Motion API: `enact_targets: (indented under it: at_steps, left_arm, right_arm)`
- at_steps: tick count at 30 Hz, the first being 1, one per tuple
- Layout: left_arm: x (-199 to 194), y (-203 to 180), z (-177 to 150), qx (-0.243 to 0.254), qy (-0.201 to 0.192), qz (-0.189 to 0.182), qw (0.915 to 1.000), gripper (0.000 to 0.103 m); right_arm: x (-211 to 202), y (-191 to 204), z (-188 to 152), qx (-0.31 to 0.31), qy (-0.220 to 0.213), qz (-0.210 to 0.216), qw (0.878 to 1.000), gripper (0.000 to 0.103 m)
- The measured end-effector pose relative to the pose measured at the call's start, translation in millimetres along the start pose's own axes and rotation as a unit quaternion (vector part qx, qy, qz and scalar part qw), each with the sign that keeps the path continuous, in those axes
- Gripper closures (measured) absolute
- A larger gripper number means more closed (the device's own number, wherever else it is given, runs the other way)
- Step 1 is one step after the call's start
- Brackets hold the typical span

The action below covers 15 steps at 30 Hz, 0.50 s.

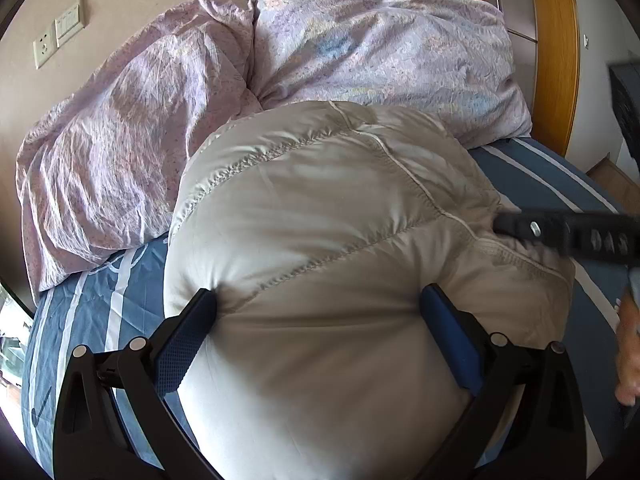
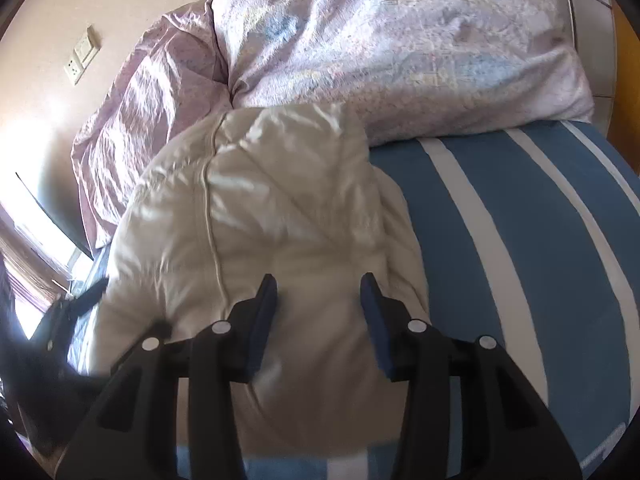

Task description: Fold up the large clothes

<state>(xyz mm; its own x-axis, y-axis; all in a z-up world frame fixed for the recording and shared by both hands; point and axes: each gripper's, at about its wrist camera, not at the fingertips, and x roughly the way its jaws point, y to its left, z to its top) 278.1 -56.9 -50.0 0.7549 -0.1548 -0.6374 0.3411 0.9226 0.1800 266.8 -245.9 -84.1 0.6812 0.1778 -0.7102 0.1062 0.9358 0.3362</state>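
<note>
A puffy beige quilted jacket [image 1: 320, 216] lies bundled on the blue striped bed; it also shows in the right wrist view [image 2: 256, 216]. My left gripper [image 1: 318, 300] is open wide, its blue-padded fingers pressed against the jacket's near bulge on both sides. My right gripper [image 2: 318, 286] is open, its fingers over the jacket's near right part. The right gripper's black finger [image 1: 560, 232] reaches in from the right in the left wrist view, touching the jacket's seam.
A crumpled lilac floral duvet [image 1: 200, 92] is heaped behind the jacket, against the wall. The blue and white striped sheet [image 2: 520, 240] stretches to the right. A wooden headboard [image 1: 556, 48] stands at the far right. Wall sockets [image 1: 60, 36] sit on the left wall.
</note>
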Motion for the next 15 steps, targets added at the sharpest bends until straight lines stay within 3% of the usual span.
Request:
enact_targets:
  at_steps: [7, 15]
  left_arm:
    - [-2, -3, 1, 0.002, -0.009, 0.009, 0.9999, 0.001]
    - [-40, 21, -11, -0.062, -0.018, -0.001, 0.9979, 0.001]
  right_arm:
    - [31, -13, -7, 0.014, 0.017, 0.015, 1.000, 0.054]
    - [30, -23, -15, 0.040, 0.015, 0.027, 0.999, 0.053]
